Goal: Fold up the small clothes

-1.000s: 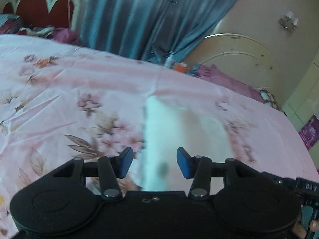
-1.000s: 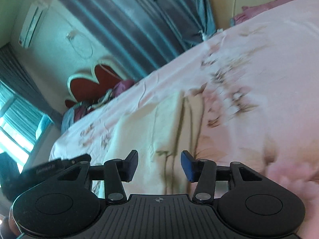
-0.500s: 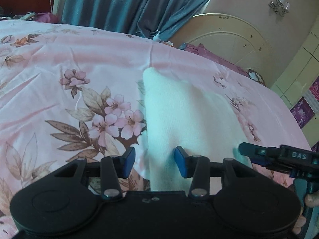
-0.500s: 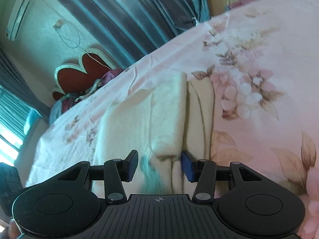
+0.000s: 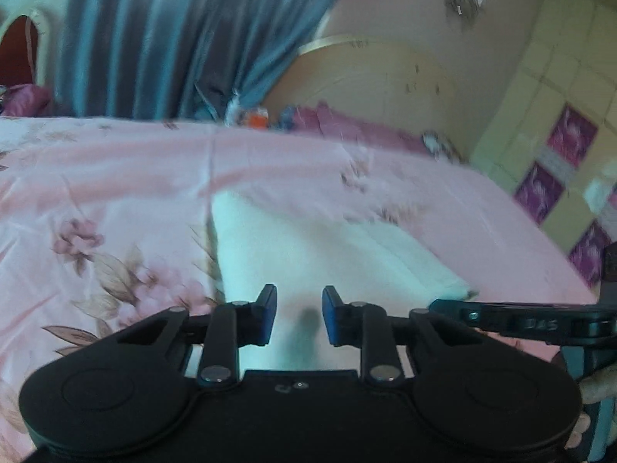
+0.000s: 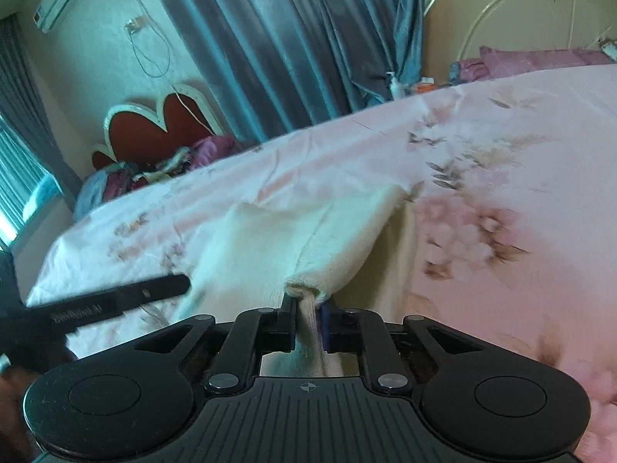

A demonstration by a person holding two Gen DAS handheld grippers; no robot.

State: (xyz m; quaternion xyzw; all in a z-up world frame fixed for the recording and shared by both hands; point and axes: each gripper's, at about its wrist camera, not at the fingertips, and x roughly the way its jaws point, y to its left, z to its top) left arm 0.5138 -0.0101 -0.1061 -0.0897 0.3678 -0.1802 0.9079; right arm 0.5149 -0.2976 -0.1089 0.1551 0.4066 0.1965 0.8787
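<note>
A cream white garment (image 5: 308,254) lies on the pink floral bedsheet (image 5: 115,193). My left gripper (image 5: 299,314) is open, its jaws apart just above the garment's near edge, holding nothing. In the right wrist view the same garment (image 6: 270,247) is partly lifted. My right gripper (image 6: 306,320) is shut on the garment's near edge, and a fold of cloth bunches up between the fingers. The other gripper's black body shows at the right of the left wrist view (image 5: 540,322) and at the left of the right wrist view (image 6: 115,301).
Blue curtains (image 6: 293,38) hang behind the bed. A red heart-shaped headboard (image 6: 162,123) with bedding piled by it stands at the far left. A cream metal bed end (image 5: 366,77) and purple cushions (image 5: 347,127) lie beyond the sheet. A tiled wall (image 5: 559,154) is at right.
My right gripper has closed on the garment's near edge and lifted it. My left gripper has stayed open and shifted over the garment's edge. Both views have swung.
</note>
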